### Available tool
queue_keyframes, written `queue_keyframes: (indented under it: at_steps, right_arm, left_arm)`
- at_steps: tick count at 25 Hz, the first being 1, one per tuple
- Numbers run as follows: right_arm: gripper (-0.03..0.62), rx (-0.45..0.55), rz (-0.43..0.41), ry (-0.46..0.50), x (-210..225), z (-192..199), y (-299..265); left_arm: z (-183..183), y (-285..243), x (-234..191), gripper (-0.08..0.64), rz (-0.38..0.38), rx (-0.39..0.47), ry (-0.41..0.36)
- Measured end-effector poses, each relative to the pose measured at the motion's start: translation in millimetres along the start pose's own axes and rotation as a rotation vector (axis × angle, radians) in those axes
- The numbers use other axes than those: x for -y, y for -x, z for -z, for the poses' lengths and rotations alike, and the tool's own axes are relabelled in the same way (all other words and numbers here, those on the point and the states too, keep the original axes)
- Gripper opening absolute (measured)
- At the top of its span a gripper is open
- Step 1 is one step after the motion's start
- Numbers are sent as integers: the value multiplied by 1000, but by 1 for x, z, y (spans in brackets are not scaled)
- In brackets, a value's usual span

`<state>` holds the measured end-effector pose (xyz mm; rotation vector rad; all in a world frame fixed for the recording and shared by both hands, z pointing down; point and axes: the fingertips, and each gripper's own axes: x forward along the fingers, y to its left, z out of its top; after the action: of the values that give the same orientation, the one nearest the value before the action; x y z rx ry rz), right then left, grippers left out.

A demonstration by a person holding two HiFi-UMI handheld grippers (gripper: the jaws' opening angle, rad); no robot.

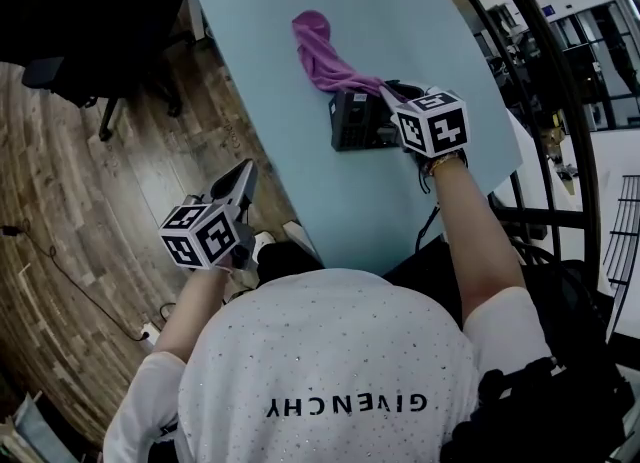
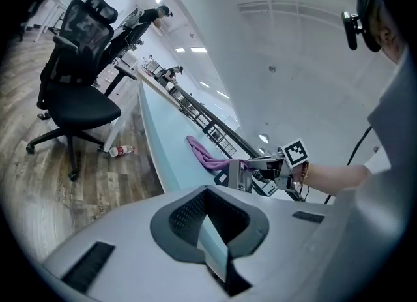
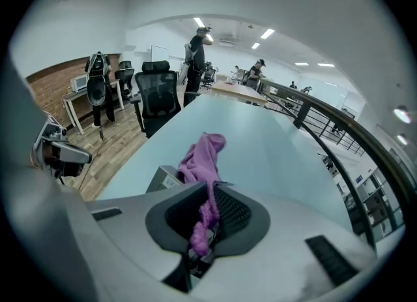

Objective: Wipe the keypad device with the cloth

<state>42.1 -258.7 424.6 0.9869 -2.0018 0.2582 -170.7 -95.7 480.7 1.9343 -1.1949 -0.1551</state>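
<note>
A purple cloth [image 1: 320, 51] lies crumpled on the light blue table [image 1: 250, 11], one end trailing to my right gripper [image 1: 392, 101], which is shut on it. In the right gripper view the cloth [image 3: 202, 157] hangs between the jaws of the right gripper [image 3: 203, 229]. The black keypad device [image 1: 352, 119] sits just left of that gripper, with the cloth's tail at its top edge; it also shows as the device [image 3: 166, 178] and the device [image 2: 234, 175]. My left gripper [image 1: 243, 173] hangs off the table's left edge over the floor, shut and empty.
A black office chair [image 1: 110, 21] stands on the wooden floor left of the table, with a plastic bottle [image 2: 120, 151] lying near it. A dark railing [image 1: 540, 71] curves along the table's right side. People stand far off at desks [image 3: 195, 53].
</note>
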Motion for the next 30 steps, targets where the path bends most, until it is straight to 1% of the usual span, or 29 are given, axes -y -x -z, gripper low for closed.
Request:
queue_keyframes:
  at_steps: [8, 21, 24, 26, 28, 30]
  right_arm:
    - [31, -16, 98, 26, 26, 17, 9]
    - [32, -38, 194, -35, 65, 34, 15]
    - [31, -55, 218, -33, 72, 41, 17]
    - [31, -68, 231, -52, 78, 48, 18]
    - [31, -61, 249, -79, 86, 51, 21]
    - [31, -9, 270, -93, 91, 42, 28]
  left_arm:
    - [3, -2, 2, 1, 5, -12, 2]
    - [1, -16, 4, 0, 17, -37, -11]
    - [1, -17, 5, 0, 15, -43, -14]
    - [2, -18, 6, 2, 16, -45, -15]
    - [3, -19, 7, 2, 19, -49, -17]
    - [4, -19, 7, 1, 16, -56, -18]
